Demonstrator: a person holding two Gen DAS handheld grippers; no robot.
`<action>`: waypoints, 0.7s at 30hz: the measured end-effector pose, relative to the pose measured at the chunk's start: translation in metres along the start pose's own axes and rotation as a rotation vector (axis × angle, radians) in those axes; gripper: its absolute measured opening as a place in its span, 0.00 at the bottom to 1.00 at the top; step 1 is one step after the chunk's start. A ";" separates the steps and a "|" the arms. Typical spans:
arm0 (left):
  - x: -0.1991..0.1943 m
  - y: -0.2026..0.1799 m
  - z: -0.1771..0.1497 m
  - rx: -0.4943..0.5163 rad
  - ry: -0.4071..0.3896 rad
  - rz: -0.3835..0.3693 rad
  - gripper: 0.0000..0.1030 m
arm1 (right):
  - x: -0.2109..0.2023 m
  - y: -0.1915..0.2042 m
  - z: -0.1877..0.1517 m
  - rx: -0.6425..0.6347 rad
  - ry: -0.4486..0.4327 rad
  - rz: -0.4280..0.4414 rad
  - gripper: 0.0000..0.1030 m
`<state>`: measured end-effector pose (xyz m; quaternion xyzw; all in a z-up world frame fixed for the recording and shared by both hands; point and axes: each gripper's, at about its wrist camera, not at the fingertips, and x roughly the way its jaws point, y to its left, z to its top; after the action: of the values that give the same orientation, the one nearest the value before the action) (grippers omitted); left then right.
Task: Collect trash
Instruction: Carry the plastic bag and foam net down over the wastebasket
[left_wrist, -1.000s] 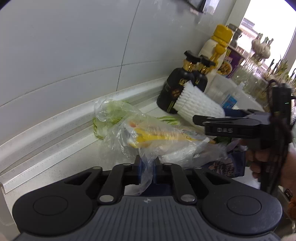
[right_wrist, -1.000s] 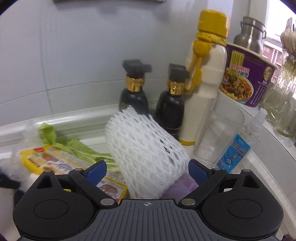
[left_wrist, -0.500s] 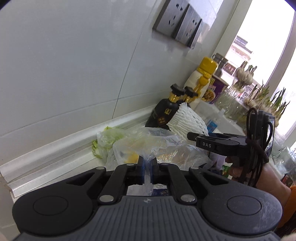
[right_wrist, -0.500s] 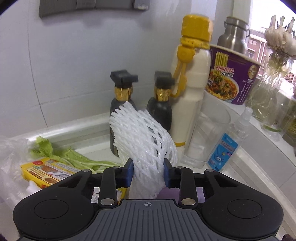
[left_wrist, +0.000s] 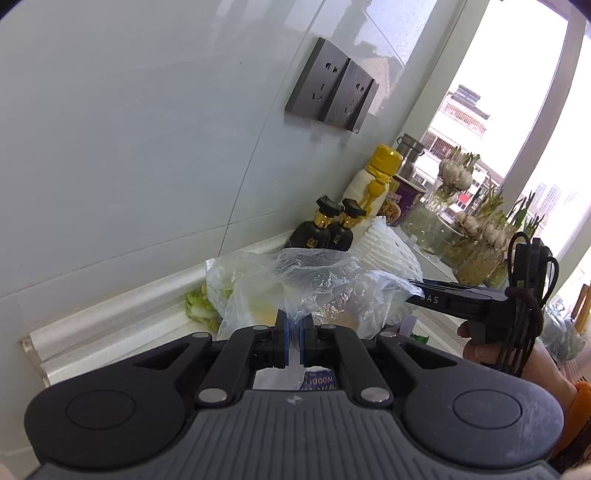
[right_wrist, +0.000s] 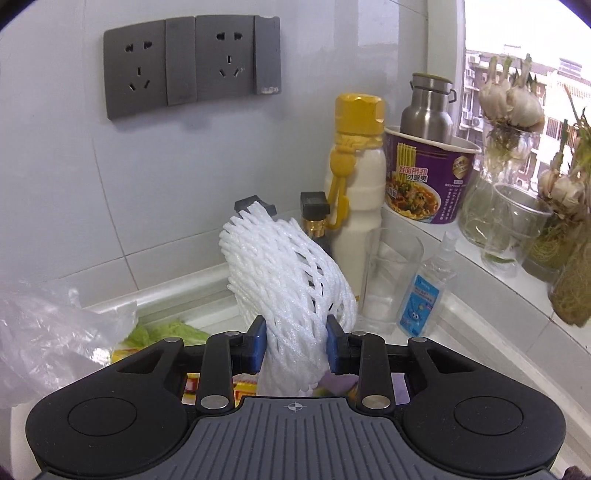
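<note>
My left gripper (left_wrist: 294, 334) is shut on the rim of a clear plastic bag (left_wrist: 314, 284), lifted off the counter with wrappers and yellow packaging inside. The bag shows again at the left edge of the right wrist view as crinkled clear plastic bag (right_wrist: 44, 332). My right gripper (right_wrist: 295, 343) is shut on a white foam fruit net (right_wrist: 284, 273), squeezed between its blue pads and raised above the counter. In the left wrist view the foam net (left_wrist: 388, 247) sits just behind the bag, with the right gripper (left_wrist: 424, 286) reaching in from the right, held by a hand (left_wrist: 517, 365).
Green leaves (left_wrist: 201, 308) lie by the wall ledge. Two black bottles (left_wrist: 325, 230), a yellow-capped white bottle (right_wrist: 354, 192), a purple noodle cup (right_wrist: 428, 181), a steel flask (right_wrist: 426, 105), a glass (right_wrist: 388, 280), a spray bottle (right_wrist: 428, 288) and garlic jars (right_wrist: 517, 162) crowd the corner. Wall sockets (right_wrist: 188, 62) hang above.
Both grippers have risen, the left lifting the bag higher. The right gripper went from wide open around the foam net to shut on it, then lifted it.
</note>
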<state>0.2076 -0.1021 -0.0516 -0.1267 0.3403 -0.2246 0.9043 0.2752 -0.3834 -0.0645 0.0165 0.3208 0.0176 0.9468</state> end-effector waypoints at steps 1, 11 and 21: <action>-0.002 0.001 -0.002 -0.003 0.005 -0.001 0.04 | -0.006 0.001 -0.003 0.008 0.004 0.002 0.30; -0.044 0.020 -0.040 -0.049 0.052 0.016 0.04 | -0.069 0.039 -0.053 0.055 0.095 0.045 0.30; -0.098 0.047 -0.076 -0.154 0.045 0.070 0.04 | -0.114 0.080 -0.123 0.104 0.207 0.091 0.30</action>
<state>0.1066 -0.0189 -0.0707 -0.1788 0.3810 -0.1690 0.8912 0.1086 -0.3064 -0.0896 0.0781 0.4163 0.0456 0.9047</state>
